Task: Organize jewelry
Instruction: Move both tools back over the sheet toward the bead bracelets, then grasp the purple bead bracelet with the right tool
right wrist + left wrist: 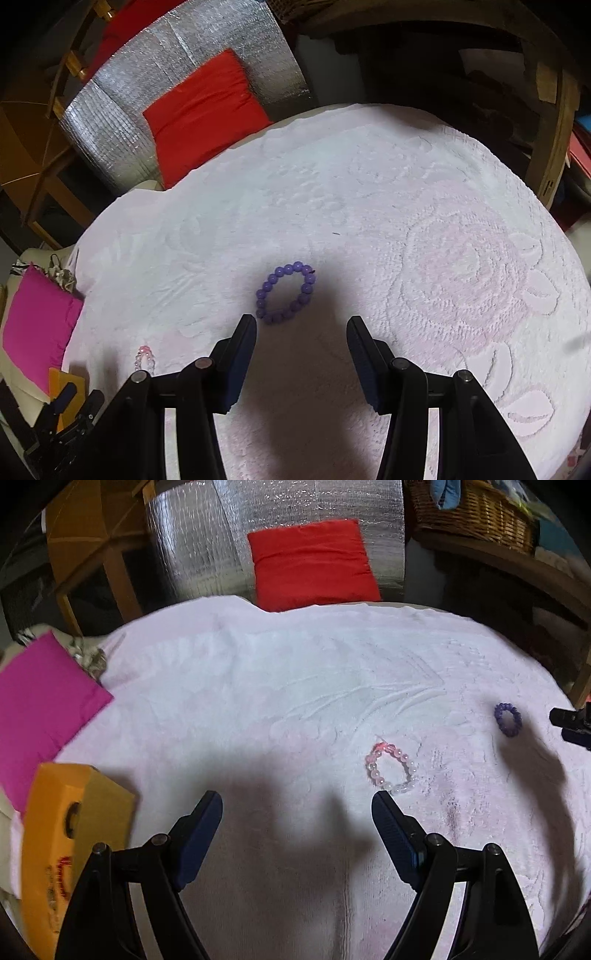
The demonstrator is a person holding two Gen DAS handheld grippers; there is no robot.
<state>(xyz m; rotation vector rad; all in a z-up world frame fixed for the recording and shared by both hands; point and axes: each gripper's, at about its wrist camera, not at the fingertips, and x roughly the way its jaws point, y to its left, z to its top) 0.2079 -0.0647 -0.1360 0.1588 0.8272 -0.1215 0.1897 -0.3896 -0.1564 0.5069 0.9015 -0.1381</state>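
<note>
The left gripper [297,805] hangs spread and empty over the pink towel [258,686]. The pink bracelet [390,770] lies just past its right fingertip, at about one o'clock; the purple bracelet [508,719] sits farther out at two o'clock. An orange box [59,849] stands at nine o'clock; its red print is too blurred to read.

The right gripper [301,325] is likewise parted, holding nothing. The purple bracelet [286,292] lies just ahead at eleven o'clock, not between the pads. The pink bracelet [144,358] shows at nine o'clock. Neither piece is picked up or put away, so nearly all the sorting seems left.
</note>
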